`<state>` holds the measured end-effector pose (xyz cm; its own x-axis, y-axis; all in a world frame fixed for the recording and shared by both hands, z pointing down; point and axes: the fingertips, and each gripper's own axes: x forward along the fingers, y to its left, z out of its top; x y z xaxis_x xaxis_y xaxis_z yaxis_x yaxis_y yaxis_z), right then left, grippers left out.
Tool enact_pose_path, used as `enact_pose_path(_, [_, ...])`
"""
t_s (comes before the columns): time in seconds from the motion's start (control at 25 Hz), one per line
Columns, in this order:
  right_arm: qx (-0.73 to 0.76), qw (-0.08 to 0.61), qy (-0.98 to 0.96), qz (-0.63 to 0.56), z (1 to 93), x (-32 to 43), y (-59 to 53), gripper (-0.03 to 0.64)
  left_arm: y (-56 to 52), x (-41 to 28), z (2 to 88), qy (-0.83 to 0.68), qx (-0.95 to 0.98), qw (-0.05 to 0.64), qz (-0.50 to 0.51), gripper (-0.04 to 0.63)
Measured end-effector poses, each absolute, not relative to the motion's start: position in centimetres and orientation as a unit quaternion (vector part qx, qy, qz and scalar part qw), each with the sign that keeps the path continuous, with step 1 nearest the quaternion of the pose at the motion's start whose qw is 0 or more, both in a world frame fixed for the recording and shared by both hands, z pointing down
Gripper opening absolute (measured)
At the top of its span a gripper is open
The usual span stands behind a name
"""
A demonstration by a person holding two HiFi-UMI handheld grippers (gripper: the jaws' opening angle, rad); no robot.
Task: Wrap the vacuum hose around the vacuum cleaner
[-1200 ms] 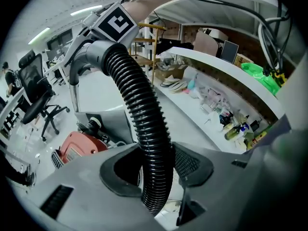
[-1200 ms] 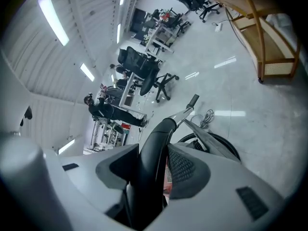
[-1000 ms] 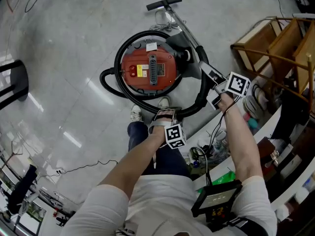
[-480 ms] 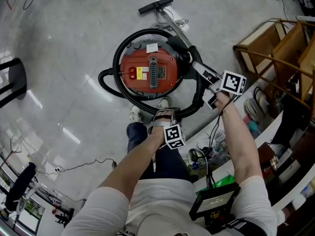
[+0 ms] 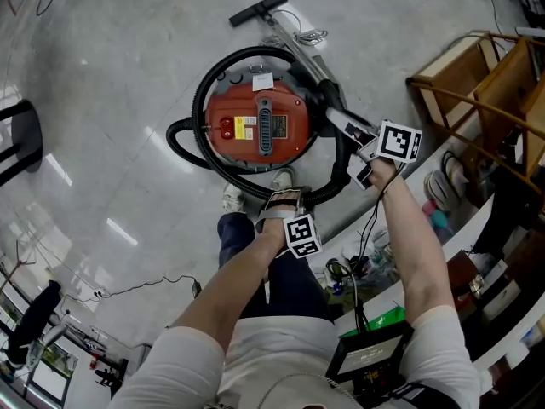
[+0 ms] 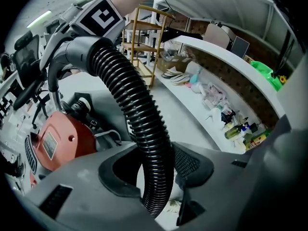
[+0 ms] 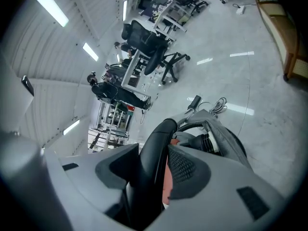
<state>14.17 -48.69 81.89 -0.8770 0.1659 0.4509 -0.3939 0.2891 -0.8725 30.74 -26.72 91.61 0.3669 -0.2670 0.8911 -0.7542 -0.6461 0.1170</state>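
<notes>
A round red vacuum cleaner [image 5: 260, 126] stands on the floor in the head view, with the ribbed black hose [image 5: 174, 136] looped around its body. My left gripper [image 5: 285, 201] is just below the vacuum, shut on the ribbed hose [image 6: 144, 138], which runs up between its pads. My right gripper [image 5: 364, 162], to the vacuum's right, is shut on the hose's smooth curved handle end [image 7: 154, 148]. The metal wand [image 5: 294, 45] leads from there to the floor nozzle [image 5: 258, 8]. In the left gripper view the right gripper's marker cube [image 6: 100, 17] sits at the top.
A wooden shelf unit [image 5: 477, 75] and a white counter [image 5: 409, 228] with bottles and clutter stand on the right. My shoes [image 5: 234, 196] are close under the vacuum. A thin cable [image 5: 145, 290] lies on the floor at lower left, and a chair base [image 5: 21, 139] at the far left.
Both grippers have sunk a little toward the vacuum with the hose in them. Both grips look unchanged.
</notes>
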Motion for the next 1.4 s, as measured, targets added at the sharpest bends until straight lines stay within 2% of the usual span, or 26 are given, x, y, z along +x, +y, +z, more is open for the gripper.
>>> enact_pose_path(0.56, [0.071, 0.272, -0.772, 0.570, 86.1, 17.8, -46.8, 0.187, -23.4, 31.6, 96.5, -0.280, 0.767, 0.275, 0.509, 0.178])
enact_pose_path(1.0, [0.065, 0.249, -0.788, 0.559, 86.6, 17.9, -46.4, 0.190, -23.0, 31.3, 97.7, -0.274, 0.760, 0.286, 0.515, 0.180])
enact_pose_path(1.28, [0.077, 0.268, -0.805, 0.524, 86.9, 18.4, -46.7, 0.202, -23.1, 30.8, 97.1, -0.288, 0.761, 0.281, 0.508, 0.199])
enact_pose_path(1.4, [0.092, 0.275, -0.806, 0.516, 87.3, 19.0, -47.0, 0.233, -23.6, 30.5, 96.6, -0.295, 0.764, 0.275, 0.504, 0.209])
